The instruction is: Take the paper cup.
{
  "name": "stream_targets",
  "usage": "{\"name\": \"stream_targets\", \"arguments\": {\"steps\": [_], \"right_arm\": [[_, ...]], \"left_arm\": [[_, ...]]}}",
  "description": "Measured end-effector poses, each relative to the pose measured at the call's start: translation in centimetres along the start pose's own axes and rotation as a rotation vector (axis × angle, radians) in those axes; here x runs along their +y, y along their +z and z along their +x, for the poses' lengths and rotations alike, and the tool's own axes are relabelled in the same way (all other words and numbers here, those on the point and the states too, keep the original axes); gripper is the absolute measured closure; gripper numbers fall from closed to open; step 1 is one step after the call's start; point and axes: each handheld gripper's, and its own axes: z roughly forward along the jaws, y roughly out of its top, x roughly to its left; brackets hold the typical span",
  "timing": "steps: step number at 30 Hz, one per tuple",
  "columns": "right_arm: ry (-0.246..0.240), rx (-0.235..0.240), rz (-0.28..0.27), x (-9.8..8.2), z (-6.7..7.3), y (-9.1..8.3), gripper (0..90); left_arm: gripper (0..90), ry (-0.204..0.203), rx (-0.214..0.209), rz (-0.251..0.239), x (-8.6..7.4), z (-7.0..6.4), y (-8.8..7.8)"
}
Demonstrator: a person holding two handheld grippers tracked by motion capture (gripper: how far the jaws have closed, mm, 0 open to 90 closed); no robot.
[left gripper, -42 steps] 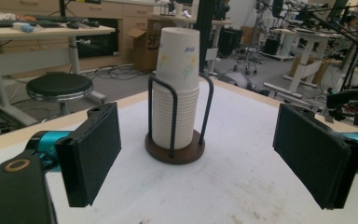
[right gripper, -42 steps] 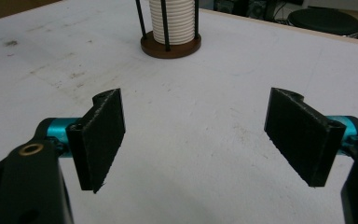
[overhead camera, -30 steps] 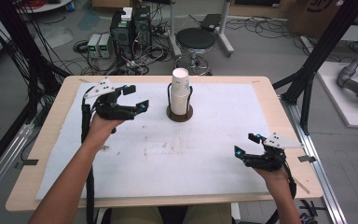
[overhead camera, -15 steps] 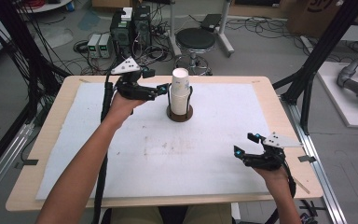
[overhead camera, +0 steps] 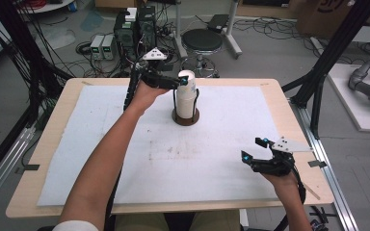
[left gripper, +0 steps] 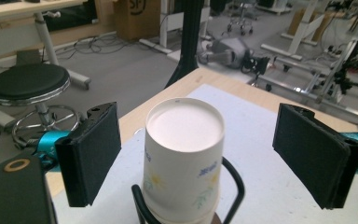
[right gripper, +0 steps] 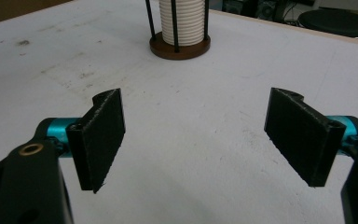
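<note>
A stack of upside-down white paper cups point(overhead camera: 186, 98) stands in a holder with a round brown base point(overhead camera: 185, 118) and black wire posts, at the far middle of the table. My left gripper point(overhead camera: 182, 81) is at the top of the stack. In the left gripper view it point(left gripper: 198, 114) is open, its black pads either side of the top cup point(left gripper: 184, 154) without touching it. The cup has a small flower print. My right gripper point(overhead camera: 254, 148) rests low at the near right, open with nothing in it point(right gripper: 196, 130). The cup stack point(right gripper: 183, 21) is far ahead of it.
A white sheet point(overhead camera: 125, 159) covers most of the wooden table point(overhead camera: 43, 144). Black frame posts point(overhead camera: 318, 86) stand at the table's far corners. A stool point(overhead camera: 201, 41), equipment boxes and cables are on the floor beyond the far edge.
My left gripper has travelled from the far left of the table to the right and now straddles the top of the cup stack. The right gripper has stayed put.
</note>
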Motion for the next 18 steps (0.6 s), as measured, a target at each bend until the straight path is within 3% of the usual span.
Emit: {"name": "stream_targets", "arguments": {"steps": [9,14,18], "right_arm": [[-0.001,0.005,0.004,0.0,0.0,0.0,20.6],[0.007,0.001,0.001,-0.1,-0.1,-0.1,20.6],[0.007,0.001,-0.001,-0.1,-0.1,-0.3,20.6]], "left_arm": [[15.6,-0.012,0.005,0.07,-0.1,0.4,2.8],[23.3,-0.009,0.002,0.083,-0.4,0.4,3.5],[34.9,0.003,-0.01,0.074,-0.5,0.3,3.6]]}}
